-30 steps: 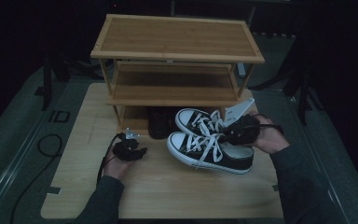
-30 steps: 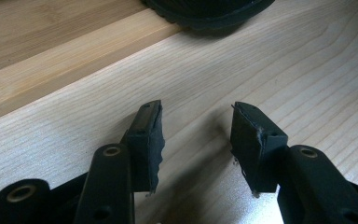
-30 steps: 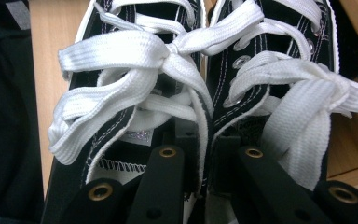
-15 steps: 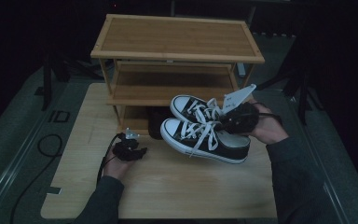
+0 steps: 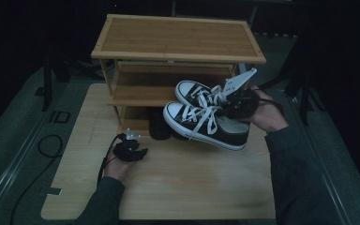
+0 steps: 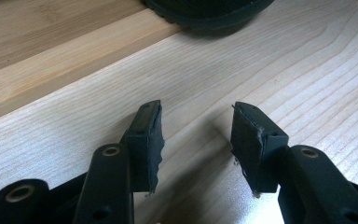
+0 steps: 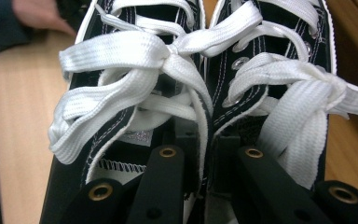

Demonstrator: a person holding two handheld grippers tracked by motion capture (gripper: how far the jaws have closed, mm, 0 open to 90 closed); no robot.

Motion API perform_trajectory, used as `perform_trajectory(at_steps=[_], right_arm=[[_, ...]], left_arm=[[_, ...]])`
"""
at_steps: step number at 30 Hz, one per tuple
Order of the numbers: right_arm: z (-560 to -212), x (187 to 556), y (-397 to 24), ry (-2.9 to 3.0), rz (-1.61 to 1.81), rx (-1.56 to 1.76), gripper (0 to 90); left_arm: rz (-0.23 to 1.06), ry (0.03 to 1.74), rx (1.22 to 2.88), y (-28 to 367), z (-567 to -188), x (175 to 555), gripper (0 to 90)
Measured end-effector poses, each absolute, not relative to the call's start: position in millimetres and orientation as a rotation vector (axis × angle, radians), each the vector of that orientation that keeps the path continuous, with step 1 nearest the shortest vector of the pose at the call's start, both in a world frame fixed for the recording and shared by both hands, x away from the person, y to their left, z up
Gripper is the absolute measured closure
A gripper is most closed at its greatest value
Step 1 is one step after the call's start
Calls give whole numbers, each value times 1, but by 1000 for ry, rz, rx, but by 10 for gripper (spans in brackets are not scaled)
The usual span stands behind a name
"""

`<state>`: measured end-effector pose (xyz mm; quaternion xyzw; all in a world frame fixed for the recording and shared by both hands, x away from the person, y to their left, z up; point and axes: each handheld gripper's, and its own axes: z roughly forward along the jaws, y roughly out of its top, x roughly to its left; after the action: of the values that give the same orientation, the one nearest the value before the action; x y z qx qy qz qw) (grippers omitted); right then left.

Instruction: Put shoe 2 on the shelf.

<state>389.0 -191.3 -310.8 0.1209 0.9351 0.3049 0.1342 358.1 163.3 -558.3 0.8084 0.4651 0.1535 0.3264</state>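
Fingers (image 7: 179,140) of my right gripper (image 7: 205,140) clamp both sneakers' (image 5: 206,124) inner walls together.
Pair now higher off the desk (image 5: 178,183) than before; left gripper (image 6: 196,135) gapes, unmoved.

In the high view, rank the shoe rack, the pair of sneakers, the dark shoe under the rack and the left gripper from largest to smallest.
1. Shoe rack
2. Pair of sneakers
3. and 4. Dark shoe and left gripper: they look alike; the shoe is partly hidden, so unranked.

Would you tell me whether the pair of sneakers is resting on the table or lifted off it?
Lifted. The sneakers hang tilted above the table, pinched together at their inner sides by the right gripper.
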Motion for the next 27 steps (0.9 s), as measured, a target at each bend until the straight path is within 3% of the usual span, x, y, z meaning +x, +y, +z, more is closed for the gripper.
perform_trajectory(at_steps=[27], right_arm=[[-318,422,-163,2554,848,619,850]], left_arm=[[399,1218,2117,164,-558,358,534]])
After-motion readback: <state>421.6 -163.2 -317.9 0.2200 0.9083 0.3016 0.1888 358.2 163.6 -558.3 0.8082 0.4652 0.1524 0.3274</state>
